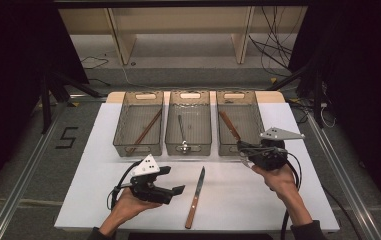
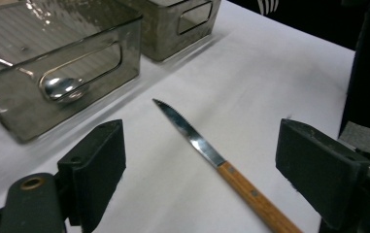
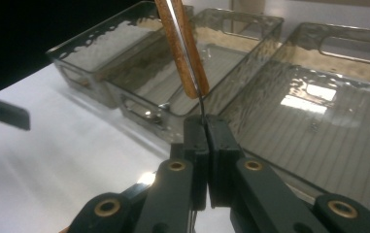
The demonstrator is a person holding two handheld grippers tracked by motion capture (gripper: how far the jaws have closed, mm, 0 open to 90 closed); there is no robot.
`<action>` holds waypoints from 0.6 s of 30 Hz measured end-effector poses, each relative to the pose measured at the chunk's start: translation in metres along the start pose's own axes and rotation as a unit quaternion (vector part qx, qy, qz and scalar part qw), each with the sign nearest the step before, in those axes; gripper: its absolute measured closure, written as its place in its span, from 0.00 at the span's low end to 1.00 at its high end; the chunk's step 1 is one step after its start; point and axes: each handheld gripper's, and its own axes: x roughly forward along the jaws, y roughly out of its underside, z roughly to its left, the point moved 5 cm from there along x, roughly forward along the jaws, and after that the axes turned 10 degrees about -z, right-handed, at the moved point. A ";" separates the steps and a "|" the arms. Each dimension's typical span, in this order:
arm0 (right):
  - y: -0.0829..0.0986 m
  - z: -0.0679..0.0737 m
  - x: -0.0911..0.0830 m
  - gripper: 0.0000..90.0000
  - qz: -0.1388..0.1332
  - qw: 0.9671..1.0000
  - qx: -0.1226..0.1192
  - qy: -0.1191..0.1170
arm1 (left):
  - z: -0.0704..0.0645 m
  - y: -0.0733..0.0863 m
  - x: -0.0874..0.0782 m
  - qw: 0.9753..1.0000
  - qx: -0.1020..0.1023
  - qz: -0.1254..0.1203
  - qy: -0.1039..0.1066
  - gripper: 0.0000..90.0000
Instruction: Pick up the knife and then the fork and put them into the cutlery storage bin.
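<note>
A wooden-handled knife [image 1: 196,198] lies on the white table [image 1: 278,200] between my two grippers, blade pointing toward the bins. My left gripper [image 1: 174,180] hovers just left of it with its jaws wide apart; in the left gripper view the knife [image 2: 231,172] lies between the open jaws [image 2: 199,145]. My right gripper [image 1: 243,150] is at the front rim of the right bin [image 1: 255,107]. It is shut on the thin metal end of a second wooden-handled utensil [image 1: 229,125], whose handle [image 3: 181,48] slants up over the bin.
Three clear grey bins stand in a row at the back of the table. The left bin [image 1: 123,125] holds a brown stick [image 1: 146,130], the middle bin [image 1: 170,125] a metal spoon [image 1: 182,135]. Black stands and cables flank the table.
</note>
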 end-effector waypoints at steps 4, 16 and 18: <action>-0.006 -0.008 0.006 0.99 0.006 1.000 0.018 0.007 | 0.005 0.009 -0.003 1.000 -0.010 -0.010 -0.005 0.20; -0.028 -0.034 0.022 0.99 0.008 0.998 0.058 0.027 | 0.013 0.028 -0.017 0.999 -0.015 -0.036 -0.022 0.19; -0.032 -0.037 0.025 0.99 0.009 0.997 0.064 0.030 | 0.013 0.030 -0.017 0.999 -0.018 -0.042 -0.025 0.19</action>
